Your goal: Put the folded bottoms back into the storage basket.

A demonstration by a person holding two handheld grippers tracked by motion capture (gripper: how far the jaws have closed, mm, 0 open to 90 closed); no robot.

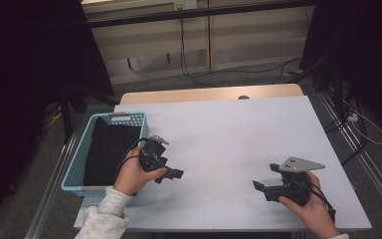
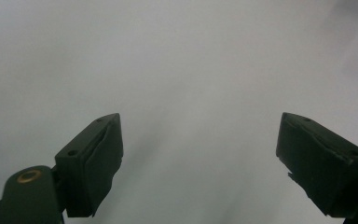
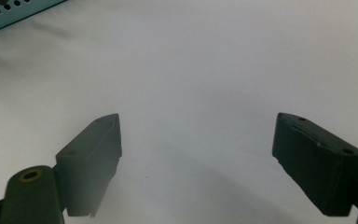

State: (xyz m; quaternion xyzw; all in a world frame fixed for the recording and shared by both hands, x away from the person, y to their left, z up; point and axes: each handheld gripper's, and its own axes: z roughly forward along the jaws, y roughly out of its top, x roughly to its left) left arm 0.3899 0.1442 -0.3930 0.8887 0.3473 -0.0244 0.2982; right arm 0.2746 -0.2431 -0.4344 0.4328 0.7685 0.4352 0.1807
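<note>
The blue basket (image 1: 74,164) with dark cloth (image 1: 107,152) inside sits at the white table's (image 1: 229,139) left edge. The left gripper (image 1: 171,174) hangs just right of it, jaws wide with nothing between; the right gripper (image 1: 263,189), well right of the basket, is likewise wide and holds nothing.

Two black grippers are seen, left (image 1: 171,174) and right (image 1: 266,186), each trailed by a black cable. A grey three-cornered plate (image 1: 298,164) tops the right one. A light grey sleeve (image 1: 102,219) is worn.
</note>
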